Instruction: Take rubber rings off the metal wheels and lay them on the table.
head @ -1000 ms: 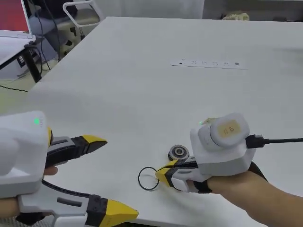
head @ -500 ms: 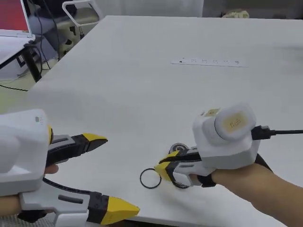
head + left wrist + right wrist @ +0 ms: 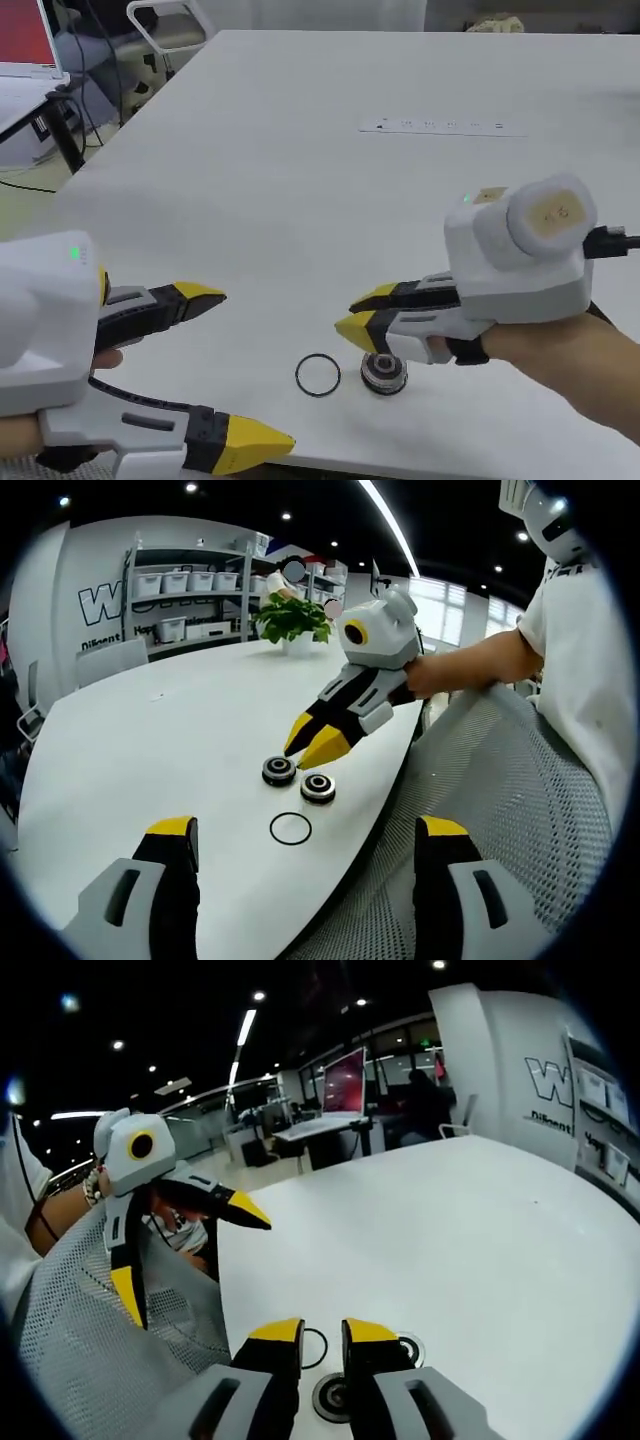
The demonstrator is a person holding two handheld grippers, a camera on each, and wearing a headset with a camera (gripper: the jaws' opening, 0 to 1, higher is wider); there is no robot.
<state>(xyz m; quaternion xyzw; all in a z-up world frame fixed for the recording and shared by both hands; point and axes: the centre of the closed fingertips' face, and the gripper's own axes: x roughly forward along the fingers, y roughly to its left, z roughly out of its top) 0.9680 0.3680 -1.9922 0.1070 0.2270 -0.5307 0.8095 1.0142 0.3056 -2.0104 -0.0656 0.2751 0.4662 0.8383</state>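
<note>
Near edge of the table [image 3: 300, 150]: the left gripper [image 3: 222, 367] hung there, jaws spread wide, empty. Right of it one ring [image 3: 318, 375] lay flat close to that edge. It was a thin black hoop, round, free of any wheel. Just beside the ring, not touching it, sat a wheel [image 3: 382, 372], lying flat with the hub up: dark outer band, bright metal centre, short and squat. In the left gripper view a second wheel [image 3: 279, 770] sat just beyond it, farther from the edge, of the same build. Could not tell which one carried rubber, as both rims read dark. Over the wheels hovered the right gripper [image 3: 362, 313], jaws parted by a narrow gap, gripping nothing.

Judgement: one ring was down, and the next wheel was to be stripped. The table top was white, smooth and faintly glossy, so a wheel would likely skid if pushed. Best to pin the hub with one gripper, then work a pointed tip of the other under the band and peel upward, not sideways. The rubber should stretch and then snap back, so it needed a firm pinch. The edge was close; the ring was best laid inboard, beside the first.
</note>
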